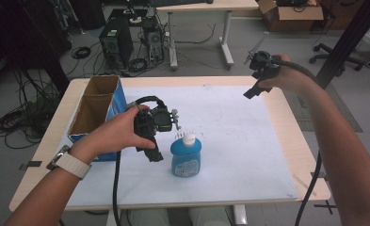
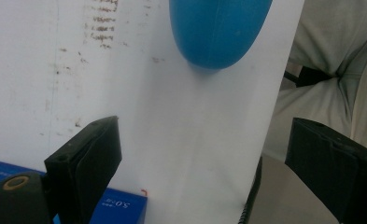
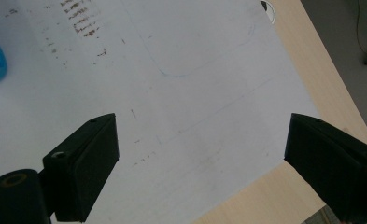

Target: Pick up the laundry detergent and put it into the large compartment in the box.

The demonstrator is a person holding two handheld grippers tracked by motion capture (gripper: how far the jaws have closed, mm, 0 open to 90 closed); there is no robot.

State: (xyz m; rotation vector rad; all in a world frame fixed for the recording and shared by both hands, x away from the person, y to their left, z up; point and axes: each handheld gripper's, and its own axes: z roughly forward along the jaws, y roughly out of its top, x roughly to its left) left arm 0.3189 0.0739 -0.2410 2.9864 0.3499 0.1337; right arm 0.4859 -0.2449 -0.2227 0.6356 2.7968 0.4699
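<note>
Standing upright on white sheet (image 1: 229, 141), blue bottle (image 1: 186, 160) is noted just beside left gripper (image 1: 150, 141), jaws spread, empty. Right gripper (image 1: 255, 84) is held well apart, spread, empty. Bottle judged smooth, slippery, light; grasp advised across flat sides at mid-body.

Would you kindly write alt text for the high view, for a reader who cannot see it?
A person holds black tongs in each hand over a white-covered table: the left tongs hang just left of a blue bottle with a white cap, the right tongs are raised over the far right corner. An open blue cardboard box stands at the left edge.
</note>
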